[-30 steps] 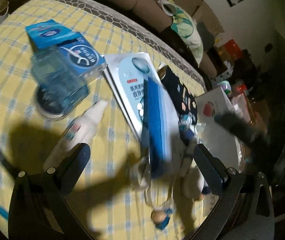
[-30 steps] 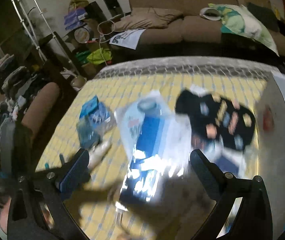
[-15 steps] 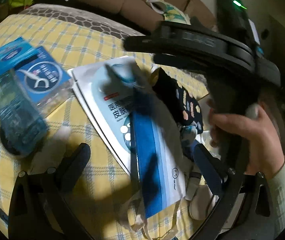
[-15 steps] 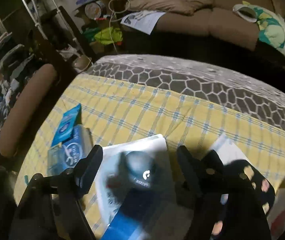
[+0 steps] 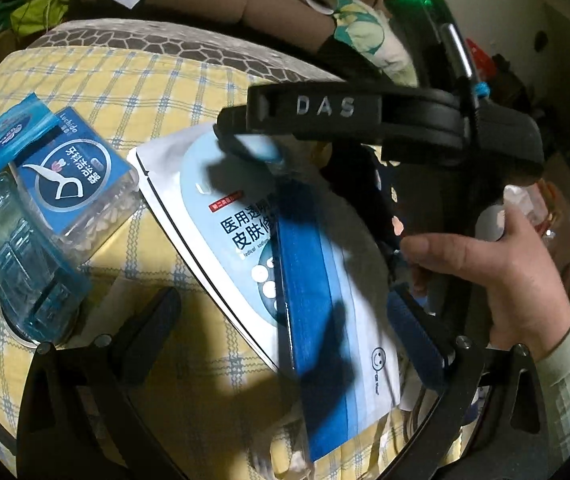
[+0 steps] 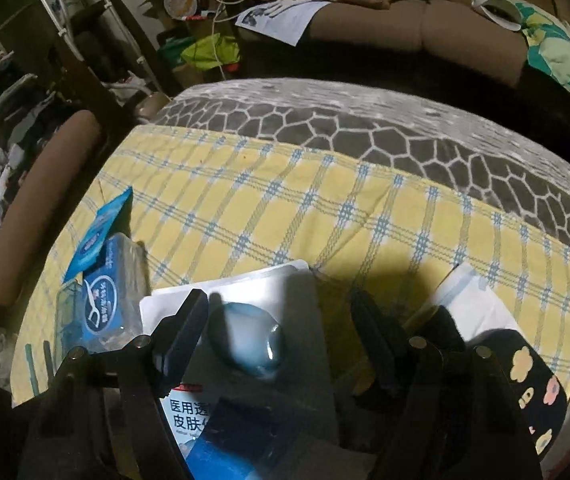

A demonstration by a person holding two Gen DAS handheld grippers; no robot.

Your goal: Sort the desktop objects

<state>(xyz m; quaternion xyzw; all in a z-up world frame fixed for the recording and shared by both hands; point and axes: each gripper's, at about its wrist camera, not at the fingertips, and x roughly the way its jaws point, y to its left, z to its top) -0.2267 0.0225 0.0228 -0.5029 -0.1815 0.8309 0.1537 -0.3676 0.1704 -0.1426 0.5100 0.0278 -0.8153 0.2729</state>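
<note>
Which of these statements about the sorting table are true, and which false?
1. The yellow checked tablecloth covers the table. True.
2. The clear plastic floss-pick box with a blue label stands upright. False: it lies on its side.
3. The right tool straddles the top of the white-and-blue medical pouch. True; its jaws have just been closing.
4. The left tool clamps a red mug. False: it is open, above the blue-striped white mask pack.
</note>
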